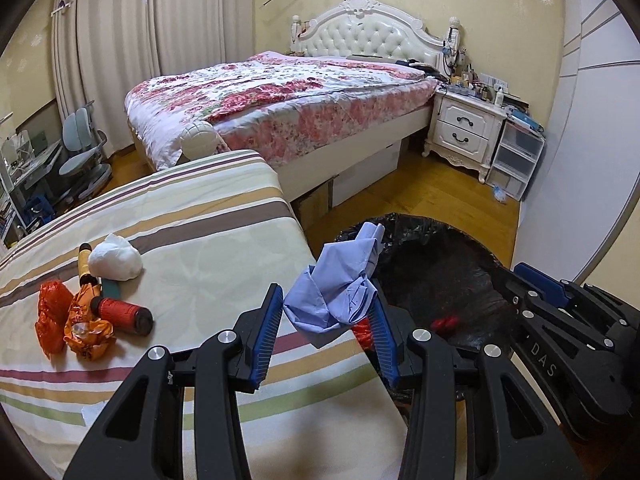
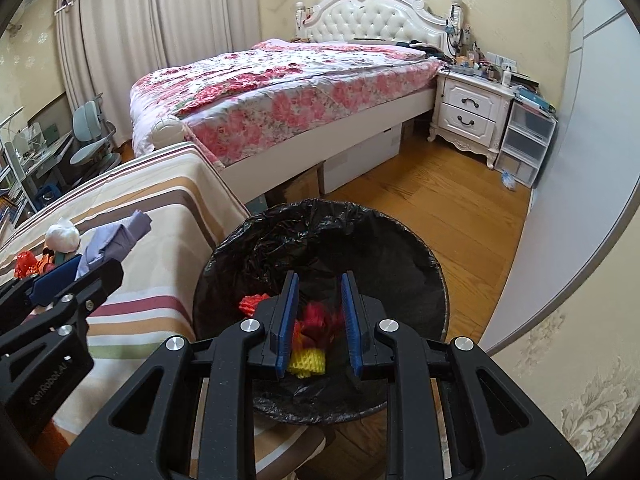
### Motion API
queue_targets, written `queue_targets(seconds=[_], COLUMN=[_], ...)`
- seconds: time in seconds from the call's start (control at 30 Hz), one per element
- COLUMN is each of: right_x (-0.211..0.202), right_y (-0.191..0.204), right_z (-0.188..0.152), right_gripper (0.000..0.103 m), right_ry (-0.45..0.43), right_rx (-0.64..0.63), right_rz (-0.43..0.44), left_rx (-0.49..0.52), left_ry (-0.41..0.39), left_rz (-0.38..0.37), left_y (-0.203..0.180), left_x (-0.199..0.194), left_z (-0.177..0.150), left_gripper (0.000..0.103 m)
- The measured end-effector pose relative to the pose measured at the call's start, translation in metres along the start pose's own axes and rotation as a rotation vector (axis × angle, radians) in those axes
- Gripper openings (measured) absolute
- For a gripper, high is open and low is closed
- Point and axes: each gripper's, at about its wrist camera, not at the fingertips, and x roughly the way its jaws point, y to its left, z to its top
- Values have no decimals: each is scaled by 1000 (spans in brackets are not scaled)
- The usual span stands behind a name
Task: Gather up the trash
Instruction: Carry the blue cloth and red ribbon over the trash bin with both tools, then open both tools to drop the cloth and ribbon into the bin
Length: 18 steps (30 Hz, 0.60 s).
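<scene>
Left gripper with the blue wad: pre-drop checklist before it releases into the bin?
1. Grip: left gripper pinches the blue crumpled wad between its pads: ok.
2. Wad over the trash bin: it looks to sit over the edge of the striped bed, beside the rim: not ok.
3. Bin mouth open, black liner in place: ok.
4. Right gripper out of the drop path: it hangs over the bin mouth: not ok.
5. Right gripper empty: jaws nearly closed, nothing between them: ok.
6. Room in bin: only red and yellow scraps at the bottom: ok.
</scene>
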Motion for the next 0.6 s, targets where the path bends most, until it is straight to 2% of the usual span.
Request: queue_targets(seconds=[0.3, 0.6], right_x=[9, 12], right_y=[-8, -13], right_z=[-1, -4], right_gripper=[22, 22], right_ry=[15, 28], right_rx=[21, 32], right_rz=[-4, -14], left_rx=[14, 43], left_ry=[30, 34], left_rz=[18, 24], left_y=[-7, -16], left_x=[23, 30], left_z=[5, 4], left_gripper=[43, 43])
